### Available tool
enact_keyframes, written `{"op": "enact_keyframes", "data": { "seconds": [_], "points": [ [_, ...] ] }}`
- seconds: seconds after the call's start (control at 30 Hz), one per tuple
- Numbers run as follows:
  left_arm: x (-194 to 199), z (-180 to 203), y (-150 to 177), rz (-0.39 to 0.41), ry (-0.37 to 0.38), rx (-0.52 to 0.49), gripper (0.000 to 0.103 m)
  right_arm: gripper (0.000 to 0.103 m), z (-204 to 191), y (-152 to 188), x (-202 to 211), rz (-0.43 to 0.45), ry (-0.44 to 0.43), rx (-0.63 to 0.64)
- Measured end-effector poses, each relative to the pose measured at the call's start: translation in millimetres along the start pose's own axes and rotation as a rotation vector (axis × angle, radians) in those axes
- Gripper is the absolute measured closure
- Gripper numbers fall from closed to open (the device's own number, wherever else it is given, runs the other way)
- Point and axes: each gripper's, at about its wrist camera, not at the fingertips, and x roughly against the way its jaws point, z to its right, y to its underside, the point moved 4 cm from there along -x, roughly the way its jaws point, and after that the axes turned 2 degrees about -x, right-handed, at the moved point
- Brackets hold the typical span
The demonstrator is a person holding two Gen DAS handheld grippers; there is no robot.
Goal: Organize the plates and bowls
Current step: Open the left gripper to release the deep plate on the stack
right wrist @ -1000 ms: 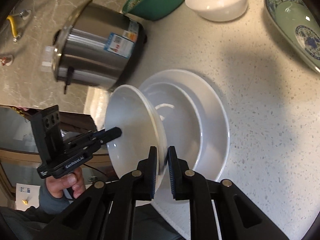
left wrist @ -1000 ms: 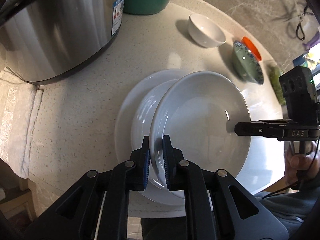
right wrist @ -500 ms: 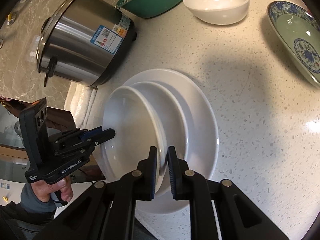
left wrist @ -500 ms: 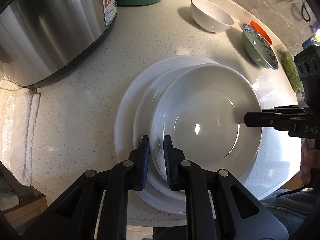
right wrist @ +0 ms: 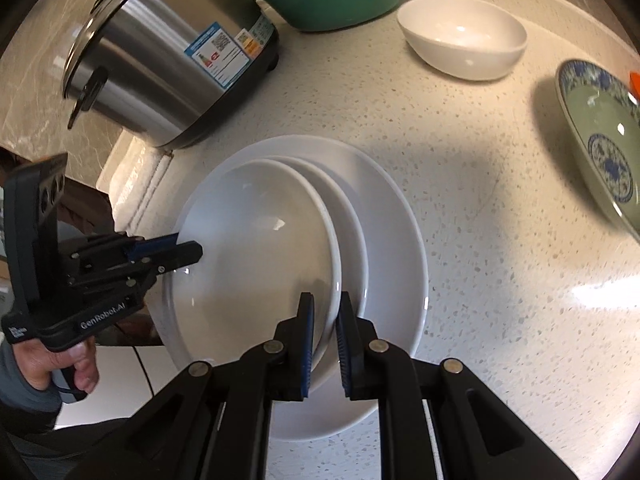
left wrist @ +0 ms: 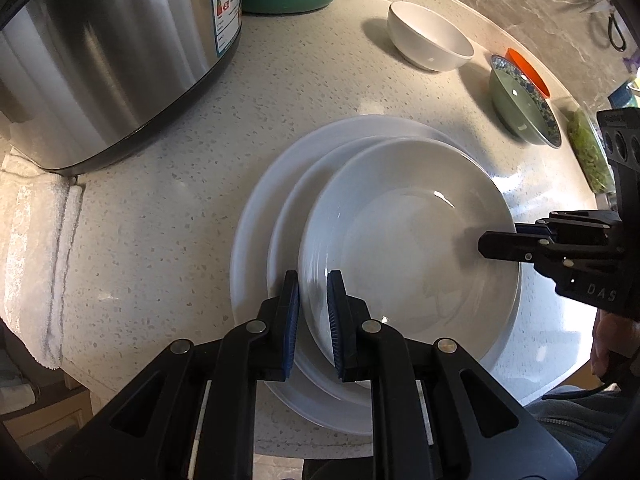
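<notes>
Both the left gripper [left wrist: 313, 312] and right gripper [right wrist: 324, 334] jaws were clamped on opposite rims of the shallow white ceramic bowl [left wrist: 408, 248], over stacked white plates [left wrist: 256, 216].

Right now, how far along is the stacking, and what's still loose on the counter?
Done: a smaller white plate sits on the large plate. In hand: the left gripper and right gripper each straddle the rim of the top white plate, over the stack. Left: the white bowl and the green patterned bowl stand apart.
</notes>
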Motion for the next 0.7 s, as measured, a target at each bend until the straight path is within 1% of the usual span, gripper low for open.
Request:
{"op": "enact_keyframes", "data": {
  "seconds": [0.2, 0.27, 0.37, 0.4, 0.43, 0.5, 0.53, 0.67, 0.7],
  "points": [
    [1.8, 1.6, -1.1, 0.018, -0.012, 0.009, 0.087, 0.088, -5.6, 1.5, -0.6, 0.002, 0.045, 0.042],
    [2.4, 3.7, -0.6, 0.028, -0.015, 0.004, 0.084, 0.085, -9.5, 2.2, -2.4, 0.004, 0.060, 0.056],
    [3.7, 8.7, 1.8, 0.046, -0.009, 0.000, 0.073, 0.079, -14.8, 3.3, -3.4, 0.008, 0.075, 0.077],
    [3.9, 10.8, 1.8, 0.053, -0.001, -0.005, 0.065, 0.078, -17.3, 3.4, -4.8, 0.008, 0.082, 0.087],
    [4.3, 13.3, 1.5, 0.060, 0.010, -0.012, 0.054, 0.077, -19.7, 3.3, -6.0, 0.008, 0.088, 0.095],
    [5.1, 19.2, 1.8, 0.075, 0.016, -0.024, 0.045, 0.076, -21.3, 3.9, -7.0, 0.006, 0.088, 0.098],
    [5.2, 21.0, 1.9, 0.079, 0.015, -0.028, 0.042, 0.076, -21.5, 4.3, -6.7, 0.006, 0.088, 0.098],
    [8.8, 22.4, -0.6, 0.105, 0.006, -0.029, 0.039, 0.076, -20.7, 4.0, -5.2, 0.010, 0.080, 0.088],
    [10.7, 22.3, -2.5, 0.116, -0.001, -0.030, 0.034, 0.076, -20.7, 3.6, -4.7, 0.013, 0.080, 0.087]
  ]
}}
